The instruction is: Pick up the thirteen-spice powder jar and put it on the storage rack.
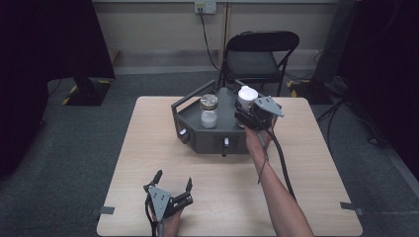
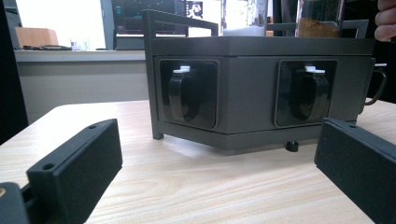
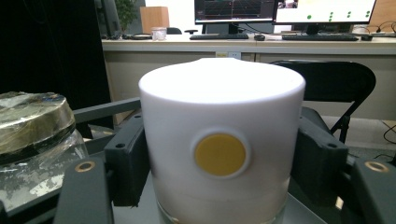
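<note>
A dark grey six-sided box [image 1: 207,139] with raised handles stands at the middle of the far half of the table. On its top sits a glass jar with a gold lid [image 1: 209,111], white powder inside. Right of it is a jar with a white cap [image 1: 247,94]; my right gripper [image 1: 245,109] is shut on it, the pads [image 3: 126,163] pressed on both sides of the cap [image 3: 219,107], which bears a yellow dot. The gold-lidded jar [image 3: 32,121] is just to its left. My left gripper [image 1: 173,178] is open above the table's near edge, facing the box front [image 2: 247,88], jaws wide apart with nothing between them.
The box front carries two recessed black levers [image 2: 182,95] with white tips. A black folding chair [image 1: 259,57] stands behind the wooden table [image 1: 306,163]. A dark stand [image 1: 89,89] is on the floor at far left, and cables trail at far right.
</note>
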Demonstrator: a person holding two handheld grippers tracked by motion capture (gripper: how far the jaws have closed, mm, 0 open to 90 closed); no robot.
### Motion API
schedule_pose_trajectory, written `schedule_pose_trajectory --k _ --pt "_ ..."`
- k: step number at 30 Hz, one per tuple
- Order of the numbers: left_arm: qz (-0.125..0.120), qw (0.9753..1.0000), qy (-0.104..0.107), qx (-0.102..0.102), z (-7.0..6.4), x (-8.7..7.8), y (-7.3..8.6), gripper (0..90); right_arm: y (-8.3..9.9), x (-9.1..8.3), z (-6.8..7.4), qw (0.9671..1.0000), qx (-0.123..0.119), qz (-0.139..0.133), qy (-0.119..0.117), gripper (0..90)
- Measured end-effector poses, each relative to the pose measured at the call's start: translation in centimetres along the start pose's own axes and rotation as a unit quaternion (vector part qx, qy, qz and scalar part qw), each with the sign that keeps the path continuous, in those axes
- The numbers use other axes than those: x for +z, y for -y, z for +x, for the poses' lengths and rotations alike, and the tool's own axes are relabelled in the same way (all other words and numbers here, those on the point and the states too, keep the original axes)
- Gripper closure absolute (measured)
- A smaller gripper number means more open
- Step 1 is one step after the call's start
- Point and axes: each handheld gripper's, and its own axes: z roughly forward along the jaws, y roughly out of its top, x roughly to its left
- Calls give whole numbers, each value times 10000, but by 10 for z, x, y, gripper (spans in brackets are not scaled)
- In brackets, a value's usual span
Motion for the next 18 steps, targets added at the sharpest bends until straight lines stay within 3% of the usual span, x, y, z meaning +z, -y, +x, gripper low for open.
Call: schedule_pose_trajectory --k 18 --pt "0 10000 10 -2 0 0 0 1 -1 -2 -1 10000 0 35 -10 295"
